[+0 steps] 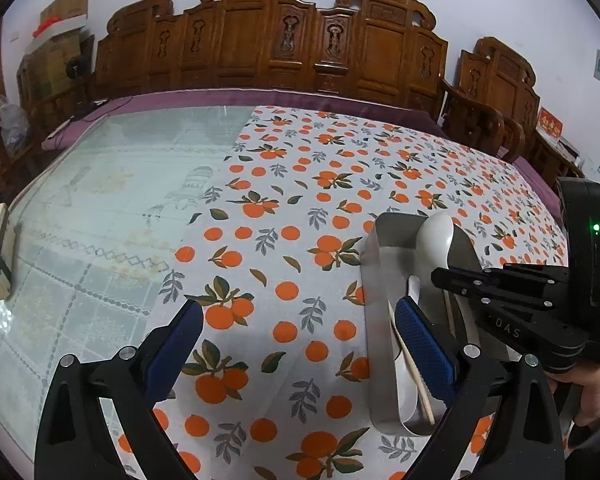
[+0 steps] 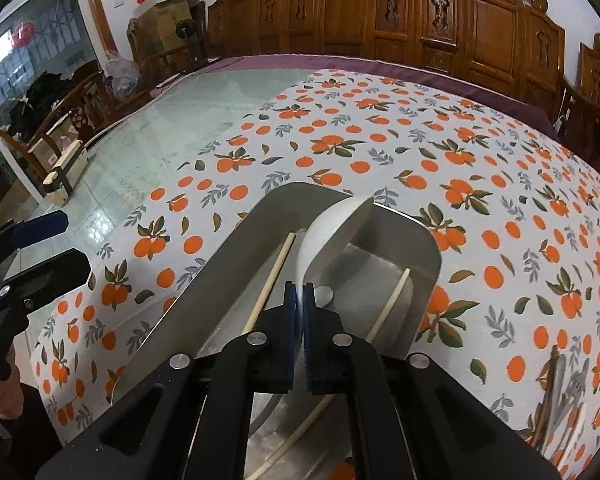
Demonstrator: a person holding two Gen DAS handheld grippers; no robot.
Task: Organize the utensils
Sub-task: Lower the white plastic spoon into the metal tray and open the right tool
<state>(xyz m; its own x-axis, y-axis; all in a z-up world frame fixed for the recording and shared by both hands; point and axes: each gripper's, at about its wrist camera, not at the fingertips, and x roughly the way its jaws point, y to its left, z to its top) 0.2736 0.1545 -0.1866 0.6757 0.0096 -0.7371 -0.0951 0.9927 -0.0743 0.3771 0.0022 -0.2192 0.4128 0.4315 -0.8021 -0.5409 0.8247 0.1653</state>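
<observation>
- Now one metal tray (image 2: 236,264) sits on the orange-print cloth (image 2: 480,184), holding two chopsticks (image 2: 268,280) and one white ladle (image 2: 332,224).
- Left gripper (image 1: 300,332) gapes wide, empty, beside the tray.
- Right gripper (image 2: 299,292) is pinched closed on the ladle's handle.

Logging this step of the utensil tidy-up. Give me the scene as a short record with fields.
surface: table under a white cloth printed with oranges
container: rectangular metal tray, standing on the cloth
contents: white ceramic spoon and two pale wooden chopsticks, all in the tray
left gripper: jaws wide open, empty, one finger in front of the tray
right gripper: shut on the spoon's handle, over the tray
elsewhere: more utensils lying on the cloth, lower right in the right wrist view
</observation>
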